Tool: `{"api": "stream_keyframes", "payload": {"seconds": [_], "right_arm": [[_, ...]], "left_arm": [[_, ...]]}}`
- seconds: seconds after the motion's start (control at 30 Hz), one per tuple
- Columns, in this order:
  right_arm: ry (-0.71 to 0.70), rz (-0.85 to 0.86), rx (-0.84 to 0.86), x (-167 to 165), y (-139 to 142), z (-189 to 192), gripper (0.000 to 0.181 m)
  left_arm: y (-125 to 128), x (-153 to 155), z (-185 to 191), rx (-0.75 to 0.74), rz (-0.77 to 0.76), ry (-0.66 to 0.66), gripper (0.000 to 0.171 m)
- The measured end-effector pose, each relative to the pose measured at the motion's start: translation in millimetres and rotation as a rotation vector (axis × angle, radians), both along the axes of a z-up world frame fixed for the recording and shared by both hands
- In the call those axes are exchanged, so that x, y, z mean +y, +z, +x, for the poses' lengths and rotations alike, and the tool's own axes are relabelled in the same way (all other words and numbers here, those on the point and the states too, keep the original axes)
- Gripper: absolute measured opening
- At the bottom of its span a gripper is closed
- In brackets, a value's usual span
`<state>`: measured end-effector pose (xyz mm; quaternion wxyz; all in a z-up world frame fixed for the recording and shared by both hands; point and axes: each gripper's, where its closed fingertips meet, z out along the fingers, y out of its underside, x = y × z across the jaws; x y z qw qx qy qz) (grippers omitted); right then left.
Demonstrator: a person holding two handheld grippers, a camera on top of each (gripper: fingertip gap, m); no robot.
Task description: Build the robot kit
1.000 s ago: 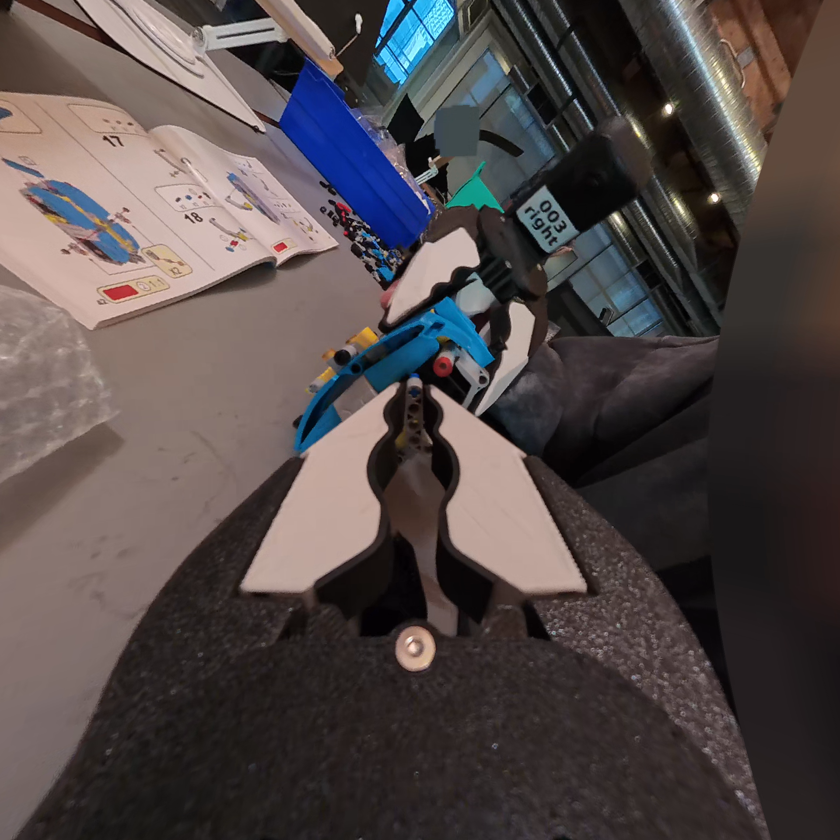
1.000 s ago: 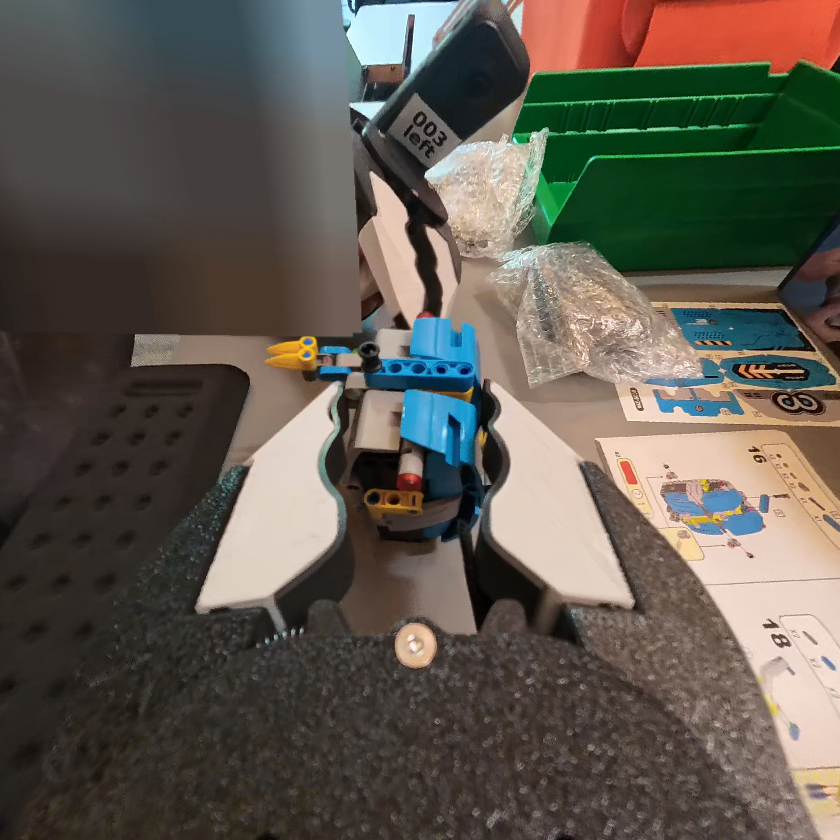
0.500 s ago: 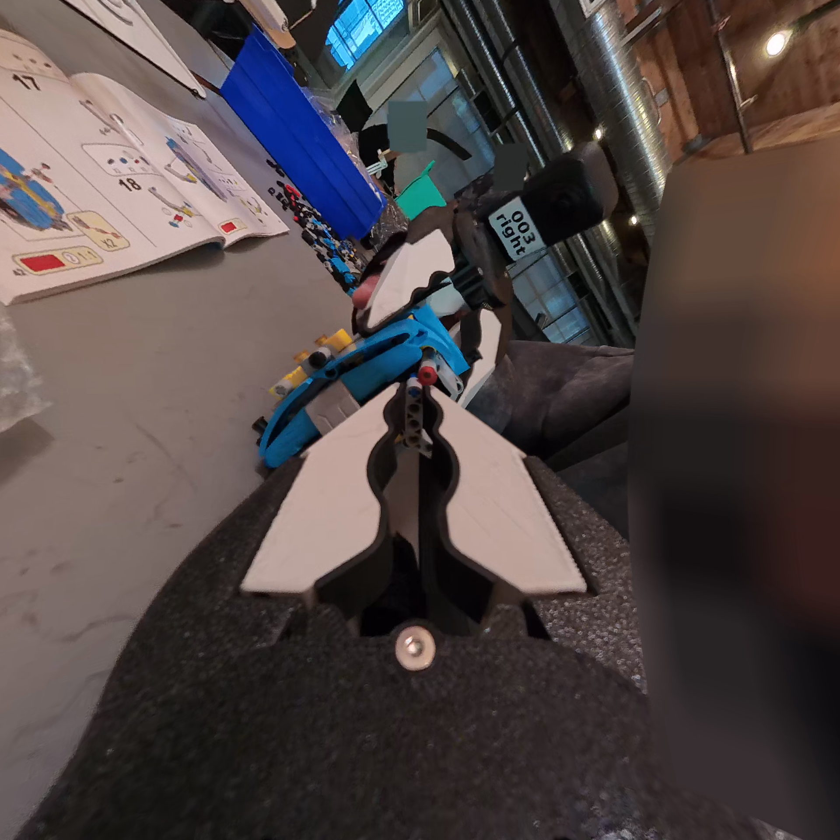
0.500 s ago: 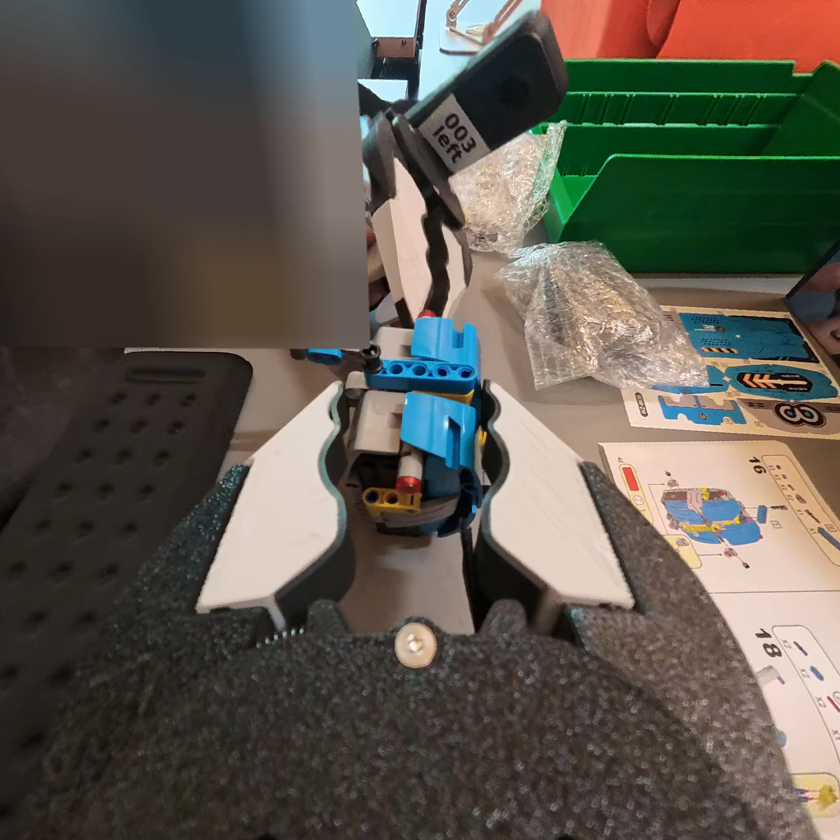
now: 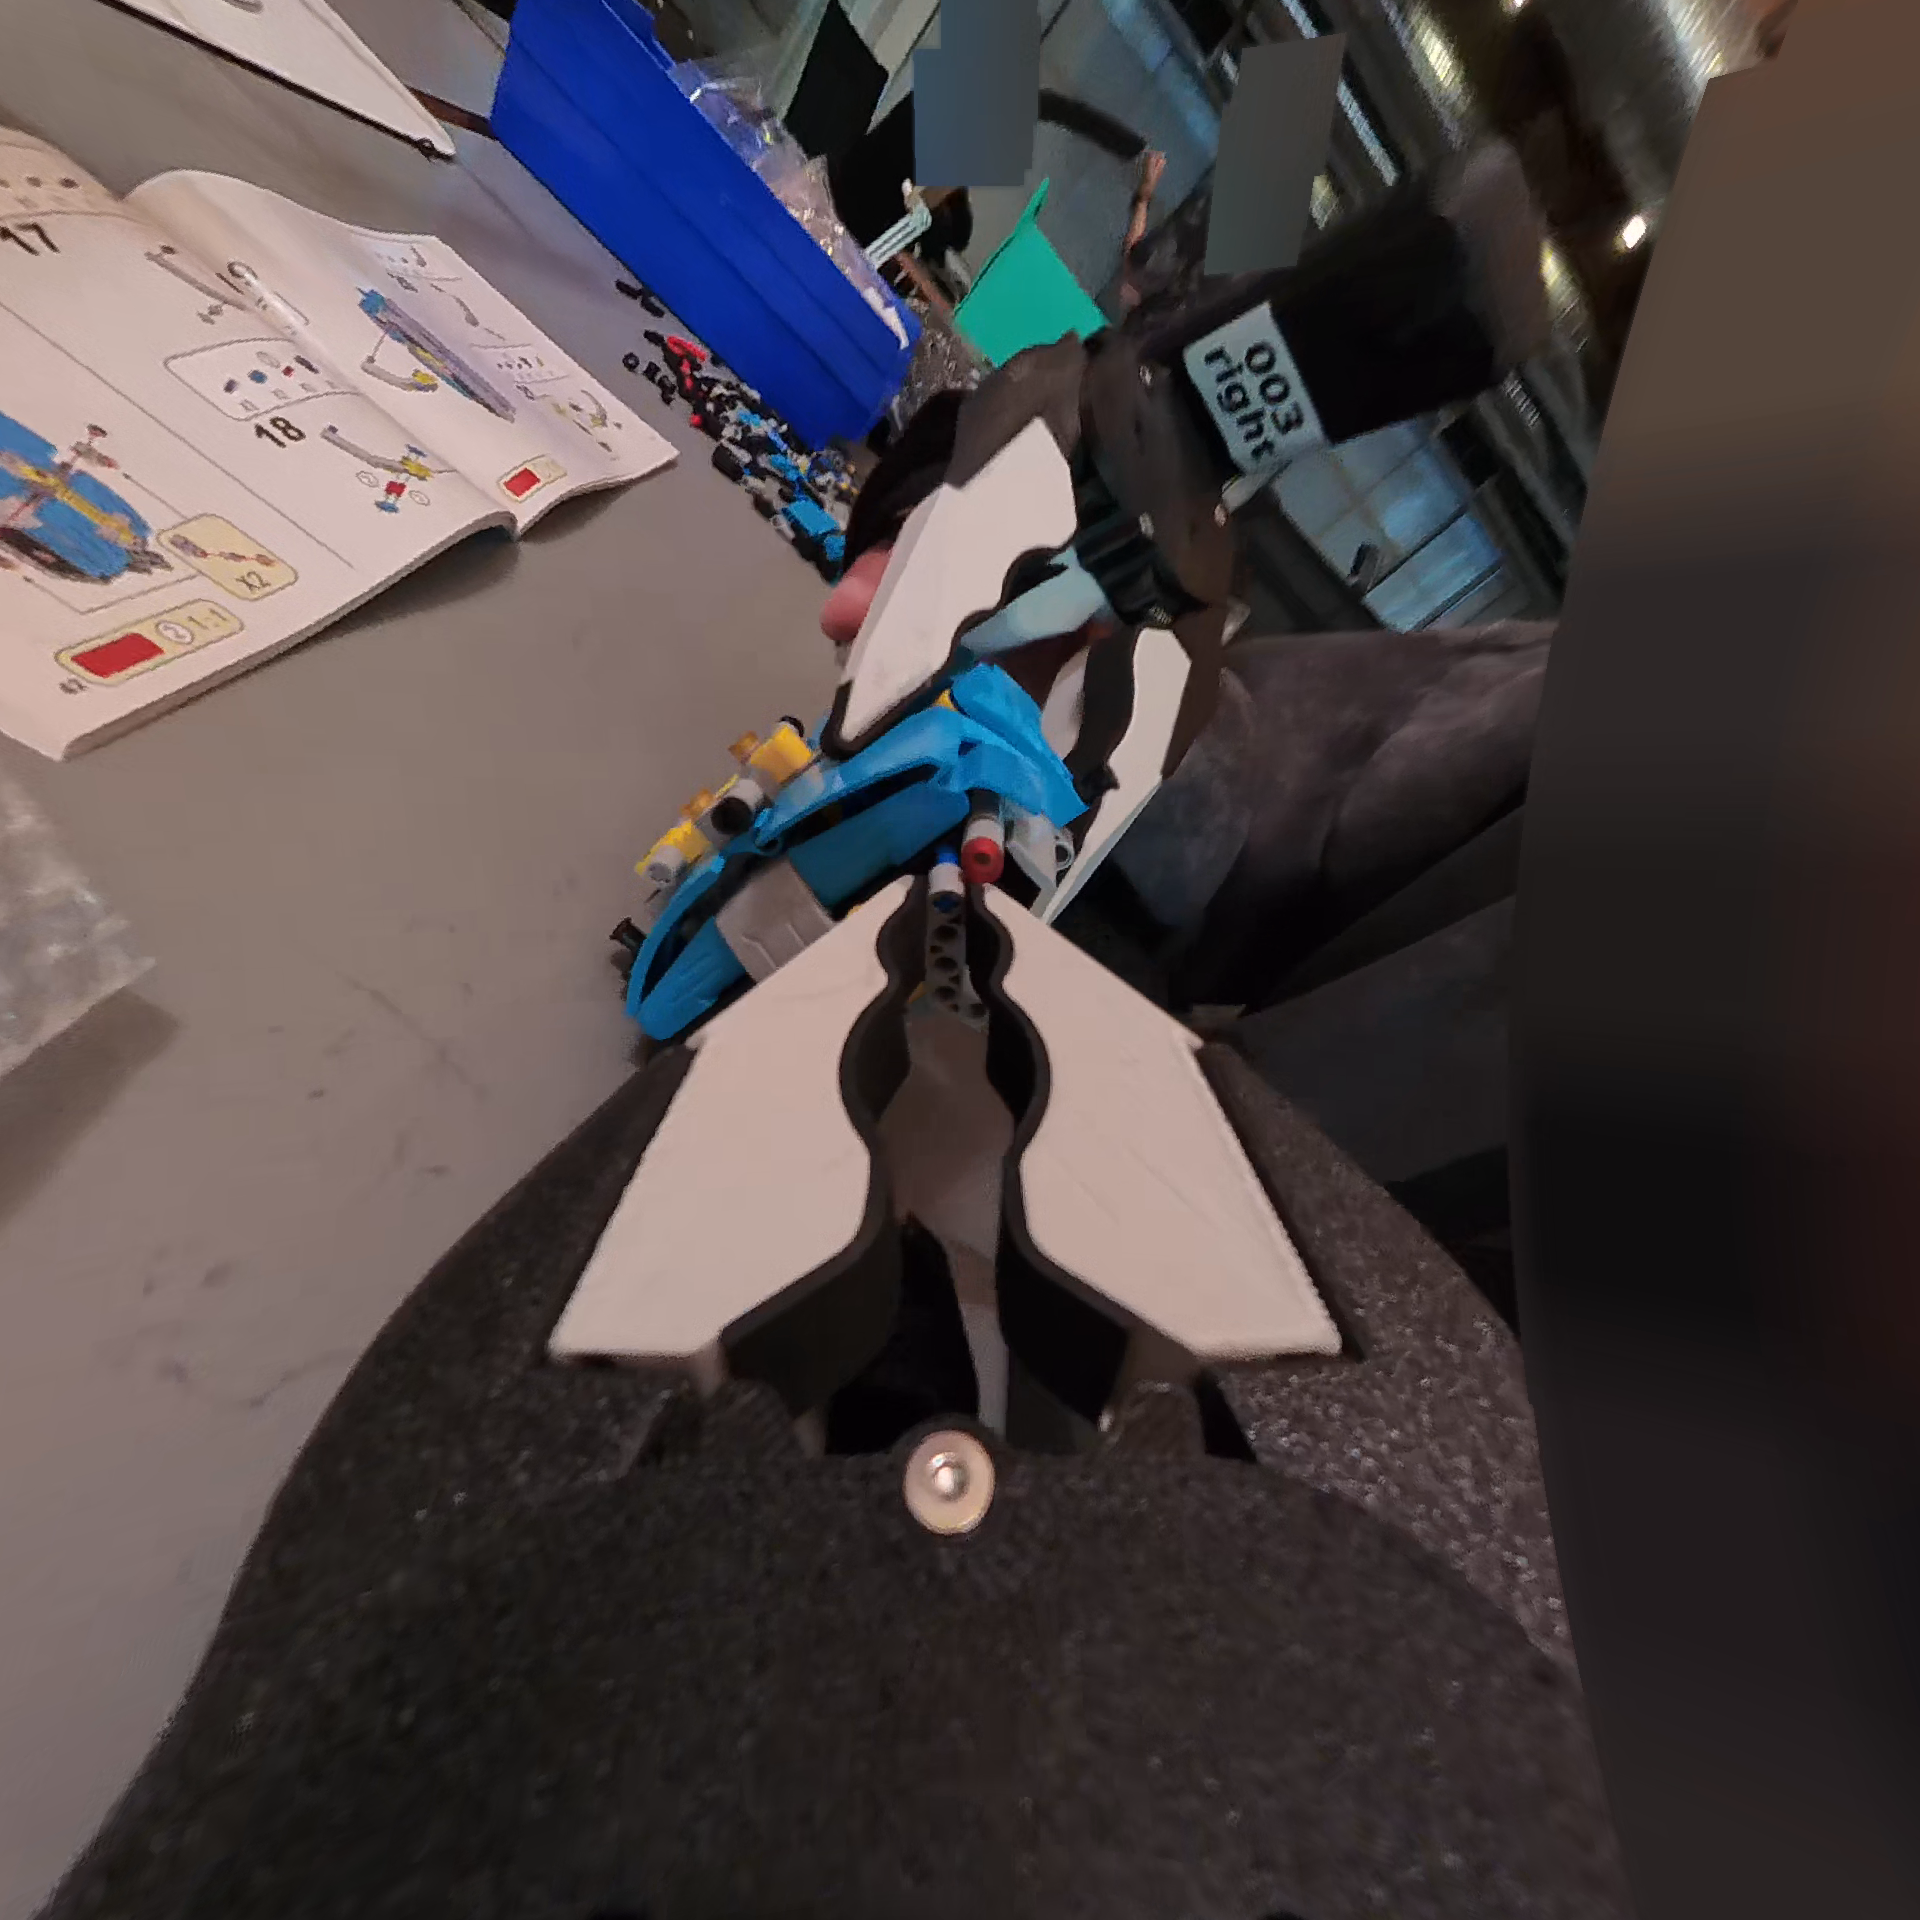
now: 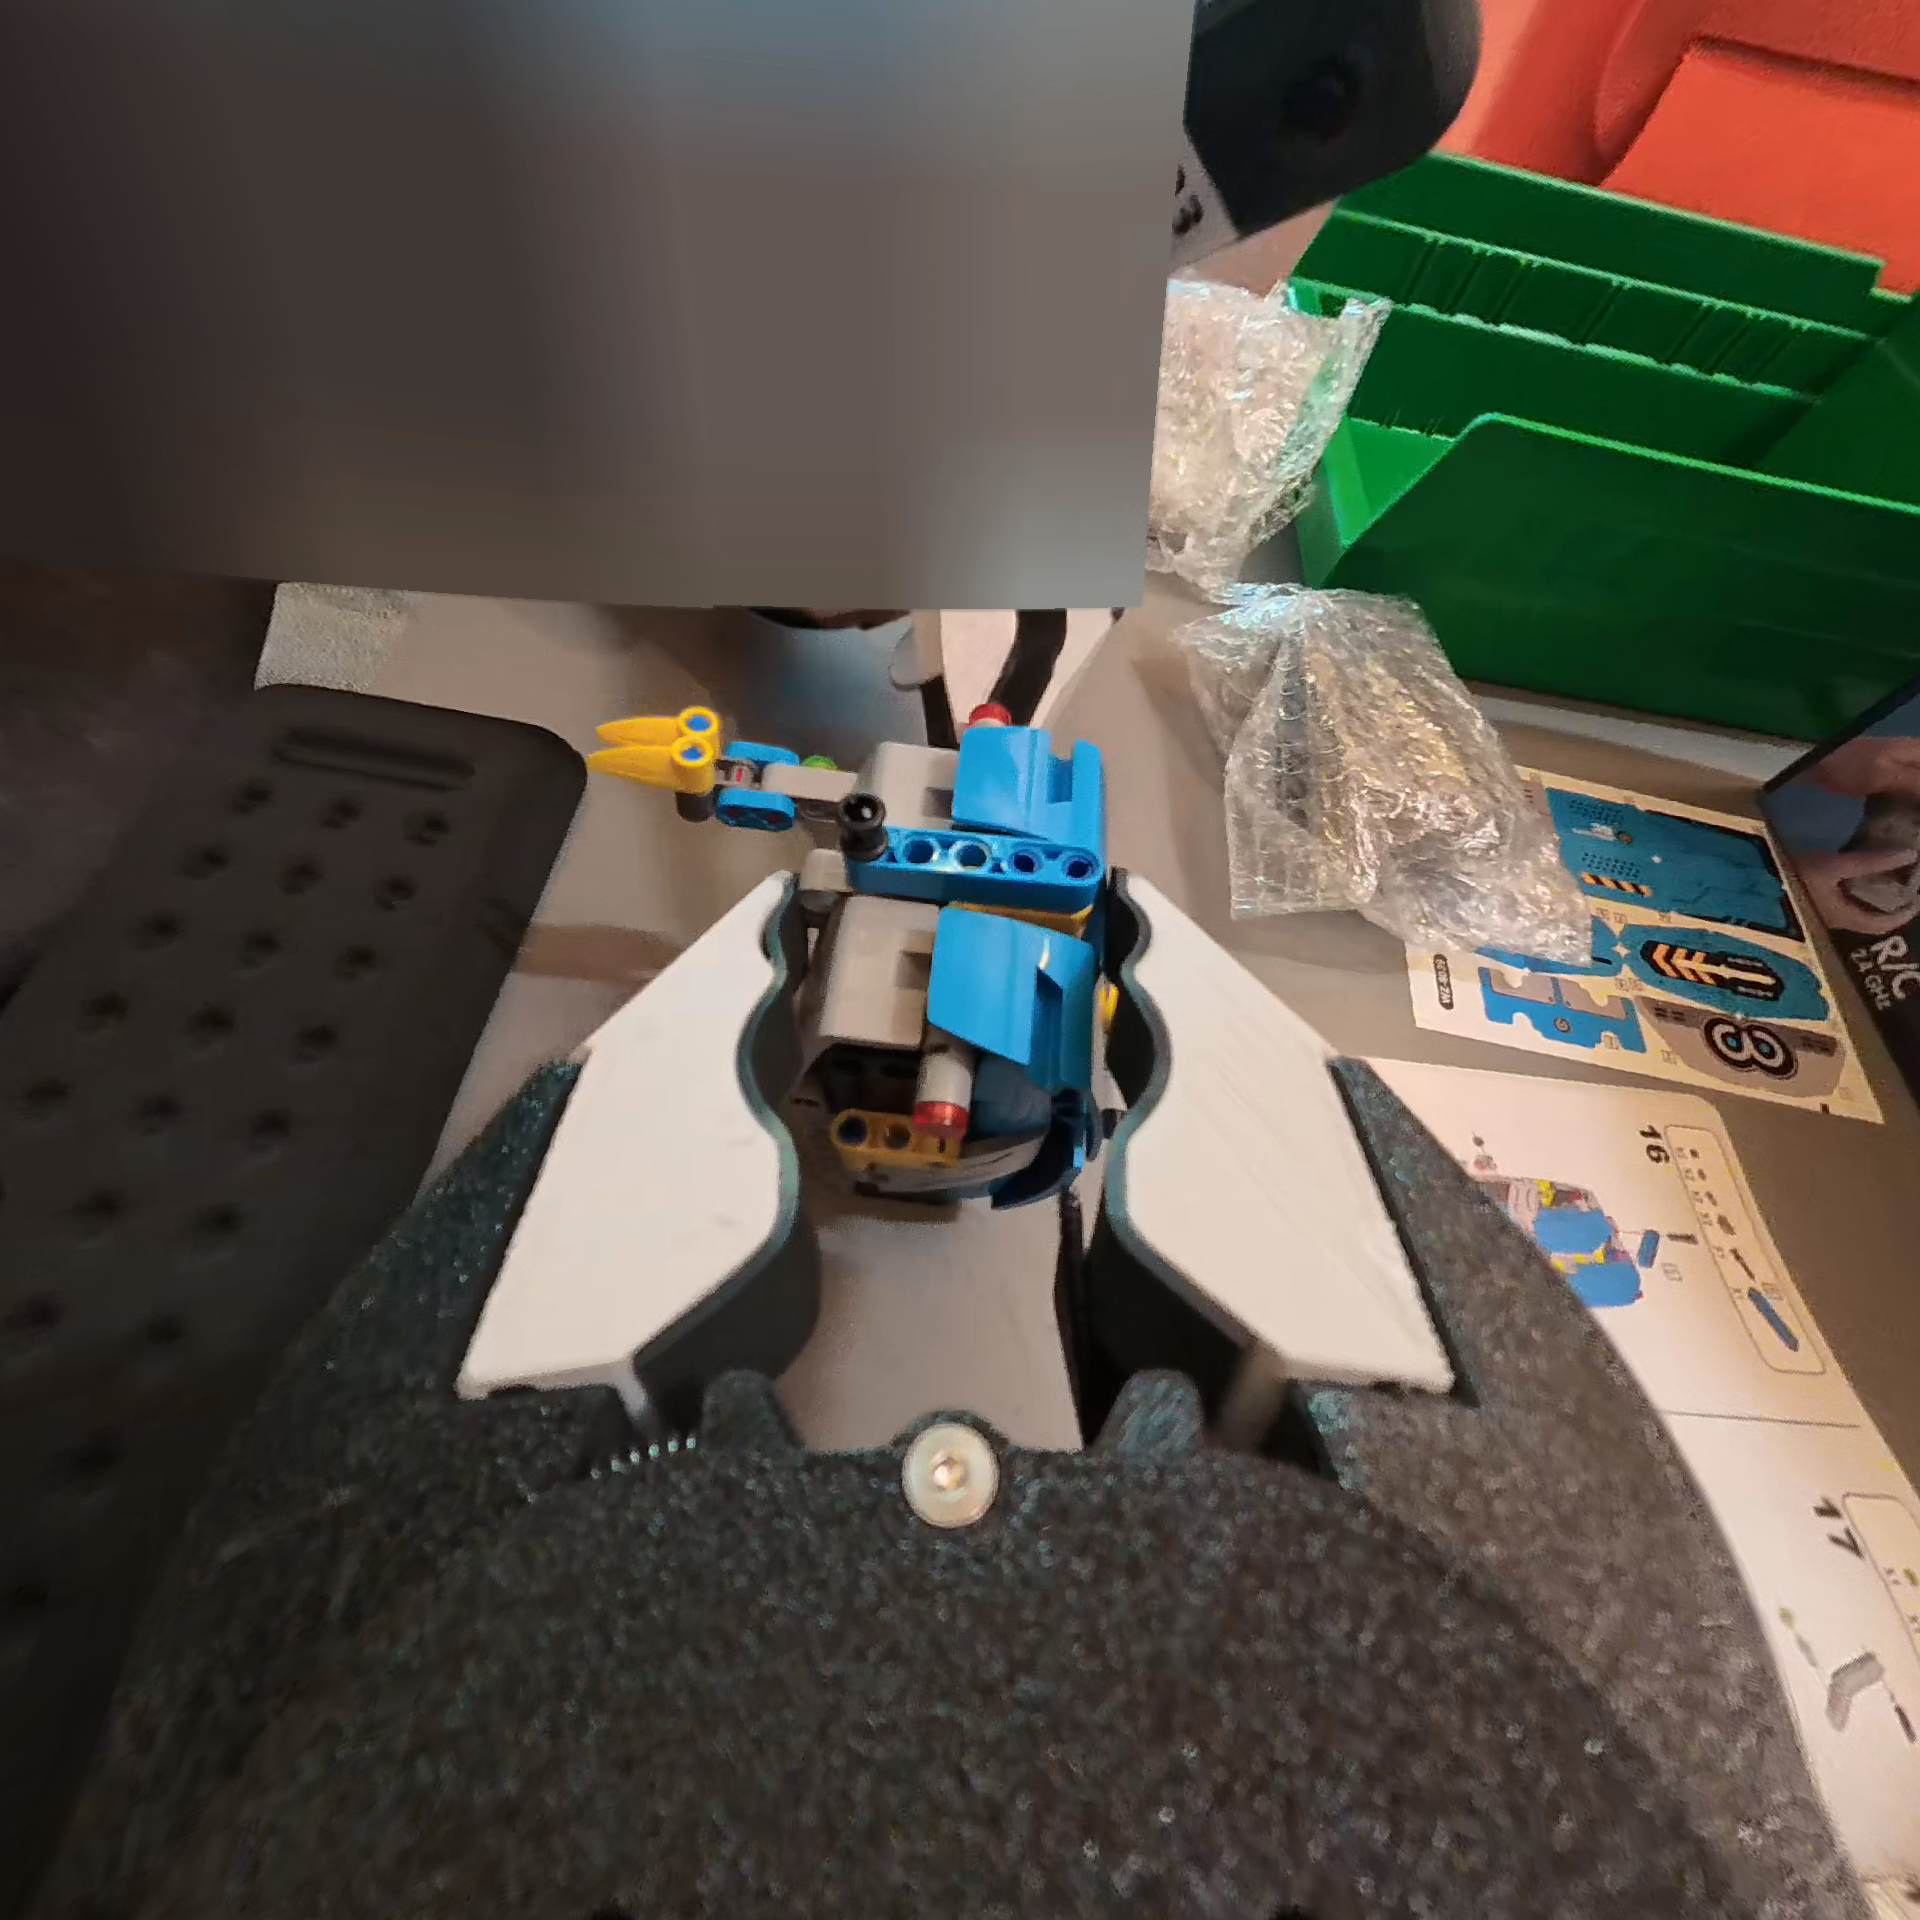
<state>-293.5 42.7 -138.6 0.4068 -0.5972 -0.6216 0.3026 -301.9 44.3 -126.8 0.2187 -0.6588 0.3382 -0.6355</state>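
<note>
Blue brick model [image 6: 977,935] being held between both grippers above the grey table [image 5: 343,935].

The right gripper [image 6: 951,914] is clamping the model's body; the left gripper [image 5: 951,940] is pinching a grey perforated beam [image 5: 951,961] at its end. Instruction booklet [image 5: 260,416], sticker sheet [image 6: 1652,966] and bubble-wrap bags [image 6: 1361,769] are lying nearby.

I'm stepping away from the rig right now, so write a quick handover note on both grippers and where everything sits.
Left gripper: shut on a thin grey pin beam at the end of the blue brick model.
Right gripper: shut on the blue brick model, held just over the grey table.
Instruction booklet lies open; loose parts sit by the blue bin; sticker sheet lies near the green bins.
</note>
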Motion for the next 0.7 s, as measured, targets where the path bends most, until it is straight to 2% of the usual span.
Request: {"api": "stream_keyframes", "payload": {"seconds": [0.17, 0.37, 0.7], "right_arm": [[0.047, -0.132, -0.020, -2.7, -2.4, -6.7, 0.056], [0.060, -0.198, -0.032, 1.6, -1.8, -11.4, 0.056], [0.042, -0.155, -0.010, -0.7, -2.0, -6.5, 0.056]], "left_arm": [[-2.3, -2.3, -6.7, 0.083, 0.179, -0.022, 0.006], [-2.7, 2.1, -10.7, 0.091, 0.204, -0.027, 0.006], [0.8, 0.3, -2.3, -0.052, -0.002, -0.032, 0.005]]}}
